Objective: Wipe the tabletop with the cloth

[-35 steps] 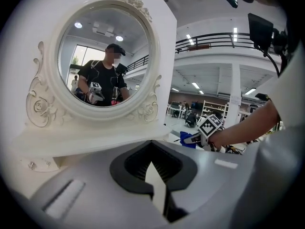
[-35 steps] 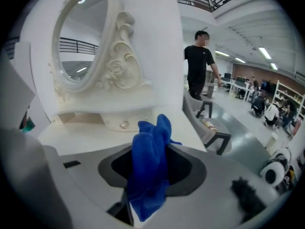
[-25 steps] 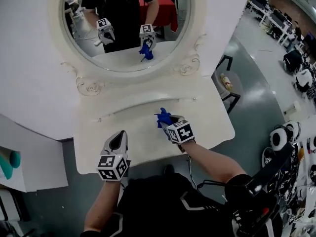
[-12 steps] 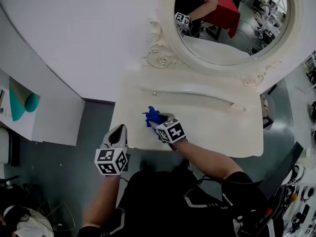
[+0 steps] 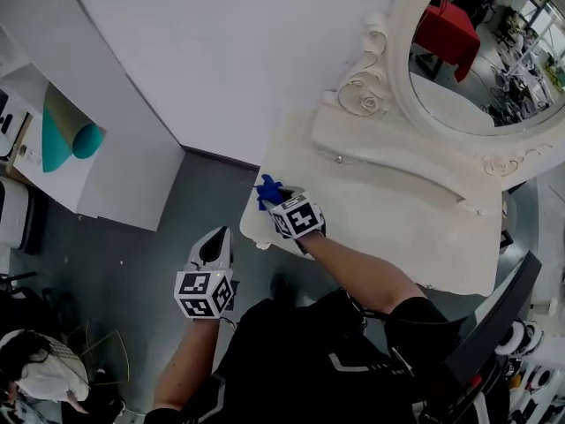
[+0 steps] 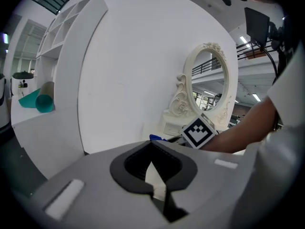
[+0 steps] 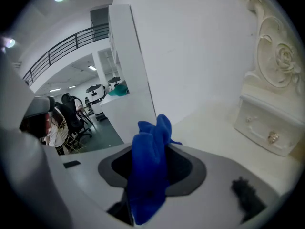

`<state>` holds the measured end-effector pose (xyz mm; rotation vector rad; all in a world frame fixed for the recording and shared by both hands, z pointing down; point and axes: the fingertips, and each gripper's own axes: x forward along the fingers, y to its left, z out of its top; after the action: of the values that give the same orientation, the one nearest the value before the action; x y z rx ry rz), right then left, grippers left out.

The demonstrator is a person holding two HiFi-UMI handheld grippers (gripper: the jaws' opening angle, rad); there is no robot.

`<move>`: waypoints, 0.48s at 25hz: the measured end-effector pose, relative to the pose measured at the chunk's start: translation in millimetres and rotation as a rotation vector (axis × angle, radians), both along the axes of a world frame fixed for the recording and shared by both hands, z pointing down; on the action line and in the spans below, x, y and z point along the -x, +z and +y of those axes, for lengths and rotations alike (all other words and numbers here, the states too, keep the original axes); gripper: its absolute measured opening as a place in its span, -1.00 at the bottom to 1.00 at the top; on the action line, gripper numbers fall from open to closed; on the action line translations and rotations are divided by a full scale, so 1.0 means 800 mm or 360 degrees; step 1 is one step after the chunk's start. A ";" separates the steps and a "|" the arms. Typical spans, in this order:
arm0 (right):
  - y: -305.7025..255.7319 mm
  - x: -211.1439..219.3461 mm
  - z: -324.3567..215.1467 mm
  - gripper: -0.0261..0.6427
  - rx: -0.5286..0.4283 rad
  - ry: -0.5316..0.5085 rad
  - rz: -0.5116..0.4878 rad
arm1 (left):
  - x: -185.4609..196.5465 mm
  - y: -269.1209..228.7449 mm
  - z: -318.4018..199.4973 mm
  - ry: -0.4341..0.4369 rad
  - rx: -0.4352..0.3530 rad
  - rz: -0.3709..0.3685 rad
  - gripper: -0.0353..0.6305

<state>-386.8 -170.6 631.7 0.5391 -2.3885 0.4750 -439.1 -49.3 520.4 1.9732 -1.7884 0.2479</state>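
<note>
Blue cloth (image 7: pixel 150 171), soft and bunched into a thick fold, is pinched tight in the right gripper (image 5: pixel 281 203), a crumpled tuft poking up past the jaws. It sits just left of centre in the head view, at the corner of the worktop (image 5: pixel 380 219); whether it presses on the surface is hard to tell. That worktop is smooth, cream-white and curved at the edge, with a small closed drawer (image 7: pixel 264 125) with a shiny round knob (image 7: pixel 273 137), its contents out of sight. Above, at the upper right, is an oval mirror (image 5: pixel 477 51) in a carved, scrolled frame. The left gripper (image 5: pixel 214 241) hangs lower left over the grey floor (image 5: pixel 132 263), jaws together on nothing.
</note>
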 end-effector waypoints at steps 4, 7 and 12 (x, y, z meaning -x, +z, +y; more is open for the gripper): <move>0.025 0.023 -0.006 -0.42 0.0002 -0.0014 0.0111 | 0.016 0.007 0.014 -0.0026 0.0019 0.0029 -0.87; 0.036 0.020 -0.003 -0.42 0.0016 0.0013 0.0141 | 0.014 0.013 0.020 -0.0017 0.0035 0.0053 -0.87; 0.034 0.013 -0.002 -0.42 0.0005 -0.0013 0.0172 | 0.002 0.009 0.001 0.0042 0.0021 0.0045 -0.87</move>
<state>-397.2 -172.0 659.1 0.5399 -2.2856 0.4354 -440.9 -48.2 527.9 1.9822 -1.7400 0.2383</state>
